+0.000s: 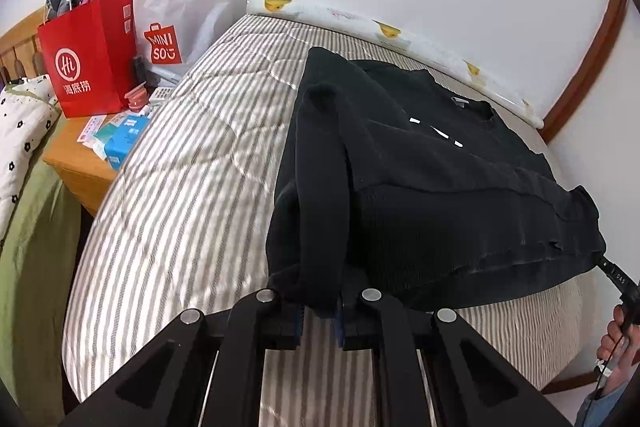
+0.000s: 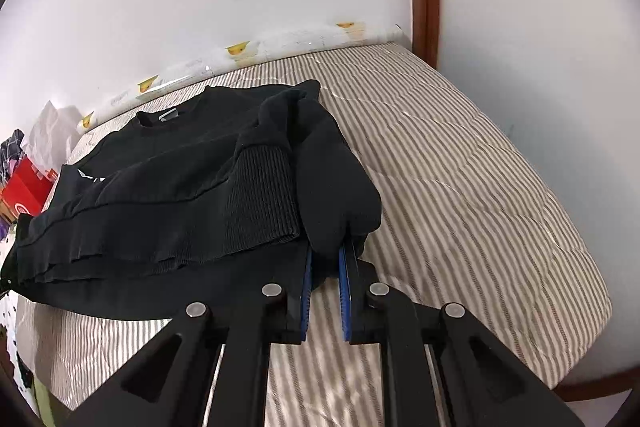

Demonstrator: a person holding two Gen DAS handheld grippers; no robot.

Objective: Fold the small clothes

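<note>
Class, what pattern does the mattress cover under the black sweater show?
Grey and white stripes on the mattress cover, clearest in the right wrist view.

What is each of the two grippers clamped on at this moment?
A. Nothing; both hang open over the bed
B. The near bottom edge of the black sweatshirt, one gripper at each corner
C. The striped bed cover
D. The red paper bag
B: the left gripper and the right gripper each pinch black fabric at a near corner of the black sweatshirt, which lies on the striped bed cover.
</note>
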